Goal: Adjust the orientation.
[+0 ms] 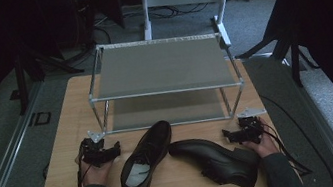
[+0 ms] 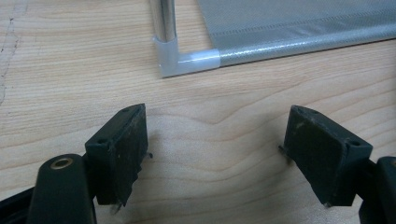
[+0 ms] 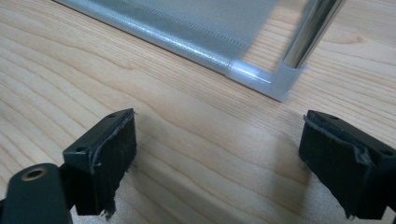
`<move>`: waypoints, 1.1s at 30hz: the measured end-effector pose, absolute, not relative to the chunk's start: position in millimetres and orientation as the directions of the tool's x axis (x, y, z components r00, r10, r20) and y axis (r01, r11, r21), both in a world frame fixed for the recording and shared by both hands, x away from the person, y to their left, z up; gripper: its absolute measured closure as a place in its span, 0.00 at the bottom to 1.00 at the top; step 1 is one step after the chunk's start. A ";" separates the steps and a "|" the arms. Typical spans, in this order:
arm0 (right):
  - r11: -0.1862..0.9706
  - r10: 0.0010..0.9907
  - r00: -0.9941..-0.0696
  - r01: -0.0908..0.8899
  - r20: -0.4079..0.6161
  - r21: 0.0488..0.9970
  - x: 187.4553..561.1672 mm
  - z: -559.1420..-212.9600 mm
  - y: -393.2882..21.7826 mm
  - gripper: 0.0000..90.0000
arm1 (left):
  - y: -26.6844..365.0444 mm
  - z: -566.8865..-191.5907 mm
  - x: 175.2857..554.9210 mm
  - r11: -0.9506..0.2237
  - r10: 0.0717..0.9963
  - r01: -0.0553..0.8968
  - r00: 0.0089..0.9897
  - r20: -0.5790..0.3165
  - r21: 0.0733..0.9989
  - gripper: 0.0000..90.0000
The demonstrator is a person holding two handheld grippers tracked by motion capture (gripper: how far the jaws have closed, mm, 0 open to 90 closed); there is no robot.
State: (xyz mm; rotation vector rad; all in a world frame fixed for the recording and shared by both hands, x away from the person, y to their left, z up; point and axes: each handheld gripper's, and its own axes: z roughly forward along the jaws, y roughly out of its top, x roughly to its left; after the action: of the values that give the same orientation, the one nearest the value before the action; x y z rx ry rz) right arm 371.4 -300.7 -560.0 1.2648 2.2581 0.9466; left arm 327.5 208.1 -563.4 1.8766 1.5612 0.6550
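Two black shoes are seen lying on the near half of the wooden table [image 1: 67,185], between both grippers. The left shoe [image 1: 145,160] stands upright, toe angled far and right; the right shoe [image 1: 215,160] is tipped on its side, toe pointing left, just beside the other's toe. The left gripper [image 1: 108,151] is rested near the left shoe, jaws spread wide, nothing held. The right gripper [image 1: 232,137] is likewise spread and empty beside the right shoe. The two-tier rack [image 1: 162,66] is set behind.
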 end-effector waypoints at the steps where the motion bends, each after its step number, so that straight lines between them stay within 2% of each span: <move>1: 0.367 0.854 -0.521 0.595 -0.005 0.715 371.4 -560.0 -300.7 0.12 | 208.1 -563.3 327.5 -0.124 0.983 0.684 0.185 -0.006 0.719 0.25; 6: 0.363 0.858 -0.514 0.597 -0.006 0.715 370.7 -560.1 -299.9 0.12 | 208.7 -563.2 327.3 -0.131 0.981 0.682 0.195 -0.006 0.720 0.27; 7: 0.366 0.854 -0.521 0.595 -0.004 0.715 370.6 -560.0 -300.6 0.12 | 211.8 -561.5 327.0 -0.151 0.974 0.679 0.225 -0.007 0.718 0.34; 13: 0.393 0.830 -0.557 0.578 -0.006 0.715 370.5 -560.0 -306.8 0.12 | 218.8 -558.0 326.2 -0.138 0.970 0.687 0.238 -0.042 0.713 0.50; 18: 0.391 0.832 -0.555 0.580 -0.005 0.715 370.8 -559.9 -310.9 0.13 | 221.3 -552.2 323.2 -0.133 0.962 0.673 0.265 -0.069 0.728 0.53; 21: 0.397 0.826 -0.564 0.574 -0.006 0.716 370.3 -560.0 -312.3 0.13 | 218.1 -547.0 318.7 -0.177 0.956 0.655 0.293 -0.031 0.734 0.54; 33: 0.396 0.826 -0.563 0.574 -0.006 0.716 369.2 -559.9 -316.2 0.13 | 210.5 -506.7 294.1 -0.214 0.926 0.585 0.376 -0.027 0.782 0.54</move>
State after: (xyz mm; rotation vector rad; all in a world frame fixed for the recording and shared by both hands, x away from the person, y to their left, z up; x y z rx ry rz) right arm 369.2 -316.2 -559.9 1.2113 2.2981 0.9657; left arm 294.1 210.5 -506.7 1.9106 1.3048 0.5972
